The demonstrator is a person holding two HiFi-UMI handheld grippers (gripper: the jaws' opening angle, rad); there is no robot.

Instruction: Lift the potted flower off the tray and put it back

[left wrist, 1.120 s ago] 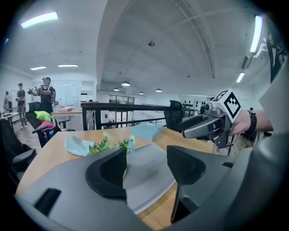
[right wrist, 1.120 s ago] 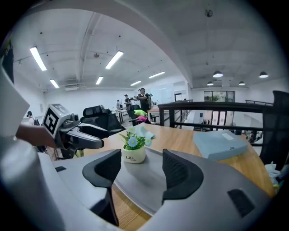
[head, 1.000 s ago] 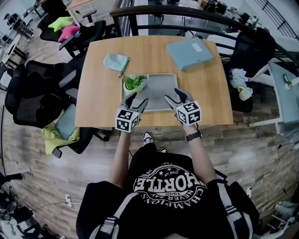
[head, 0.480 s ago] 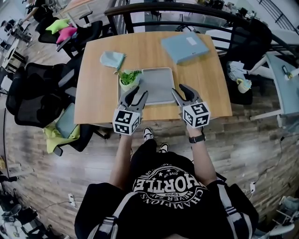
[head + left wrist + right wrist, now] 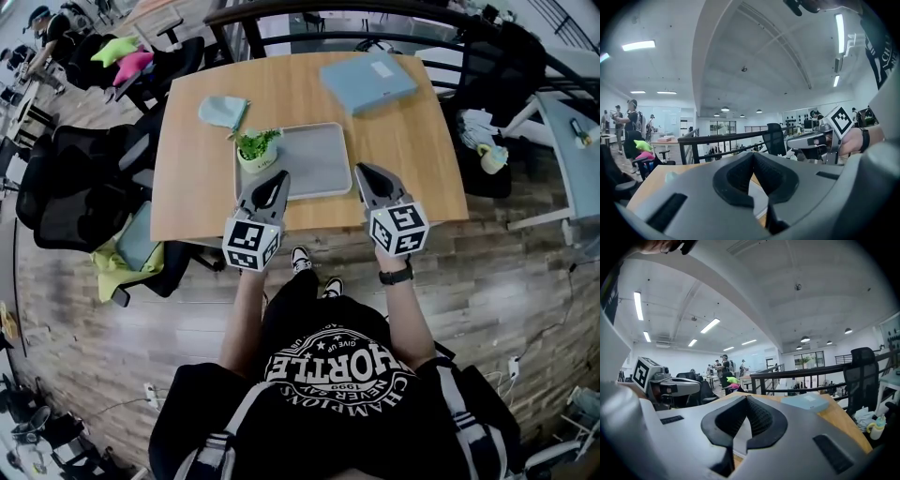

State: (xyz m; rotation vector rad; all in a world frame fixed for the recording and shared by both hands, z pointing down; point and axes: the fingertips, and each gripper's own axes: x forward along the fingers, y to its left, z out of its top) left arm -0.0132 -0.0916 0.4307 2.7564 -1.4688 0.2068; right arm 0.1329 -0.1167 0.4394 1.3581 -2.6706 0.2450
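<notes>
The table [image 5: 187, 178] is showing a smooth, pale wood-grain top, and the tray [image 5: 317, 161] is looking matt grey. A soft cloth [image 5: 223, 111] is lying crumpled, while the left gripper [image 5: 279, 175] and right gripper [image 5: 360, 170] are showing matt grey plastic shells with black ribbed pads [image 5: 769, 176].

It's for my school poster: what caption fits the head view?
Left gripper and right gripper, both shut and empty, hover near the tray; the flower stands at its left end.

The left tongs [image 5: 280, 178] and right tongs [image 5: 360, 170] have drawn back from the tray [image 5: 319, 155] toward the person. Their jaws, spread wide before, have just been closing and now meet with nothing between them.
</notes>
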